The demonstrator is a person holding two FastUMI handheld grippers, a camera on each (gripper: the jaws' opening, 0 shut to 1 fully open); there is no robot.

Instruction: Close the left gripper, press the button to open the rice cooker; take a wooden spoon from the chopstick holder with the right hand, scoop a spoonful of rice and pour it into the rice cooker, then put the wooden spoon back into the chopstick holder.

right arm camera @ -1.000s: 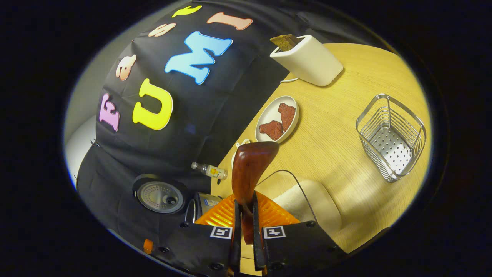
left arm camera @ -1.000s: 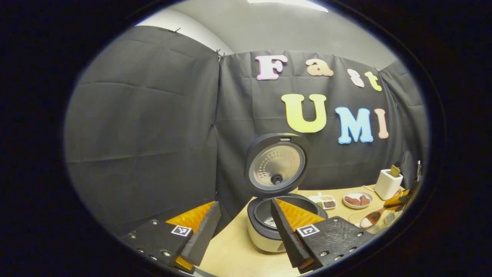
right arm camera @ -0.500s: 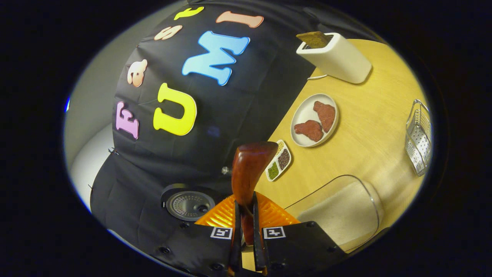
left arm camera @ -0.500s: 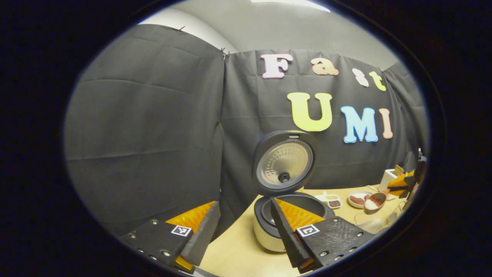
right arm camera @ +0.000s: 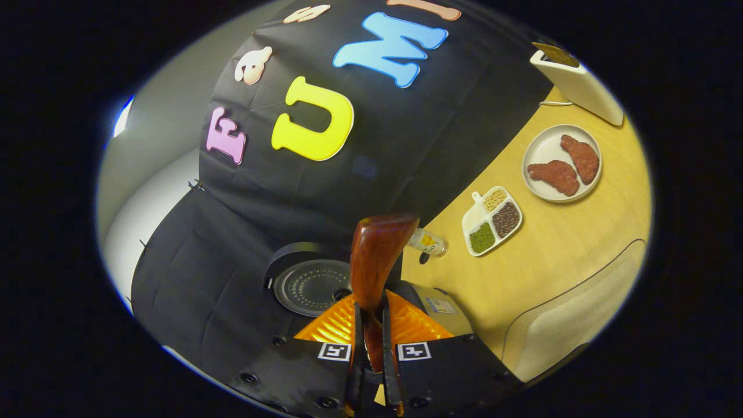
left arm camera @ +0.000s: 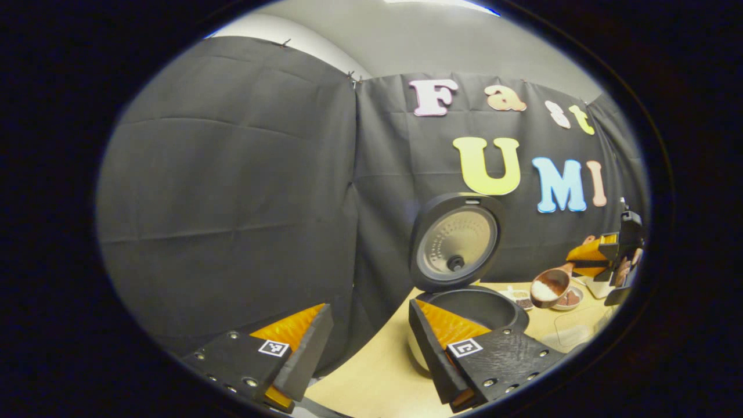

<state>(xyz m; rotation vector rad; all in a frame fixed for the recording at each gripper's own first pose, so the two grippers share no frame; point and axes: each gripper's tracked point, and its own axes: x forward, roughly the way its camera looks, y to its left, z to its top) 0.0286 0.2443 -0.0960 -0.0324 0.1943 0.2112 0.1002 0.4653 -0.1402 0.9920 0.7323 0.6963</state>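
1. The right claw (right arm camera: 371,342) pinches the wooden spoon (right arm camera: 374,273) tight.
2. The left claw (left arm camera: 368,342) is wide apart, holding nothing.
3. The rice cooker (left arm camera: 464,302), lid up, sits at the lower right on the table (left arm camera: 371,377).
4. The rice in the spoon (left arm camera: 543,290) is just right of it.

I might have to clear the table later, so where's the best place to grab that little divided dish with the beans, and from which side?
Take the divided dish by its small tab handle at the corner nearest the wall, pinching it from above. The tab sticks out past the rim, while the body is wide, shallow and full. Coming from the wall side likely avoids the plate and the bottle lying nearby.
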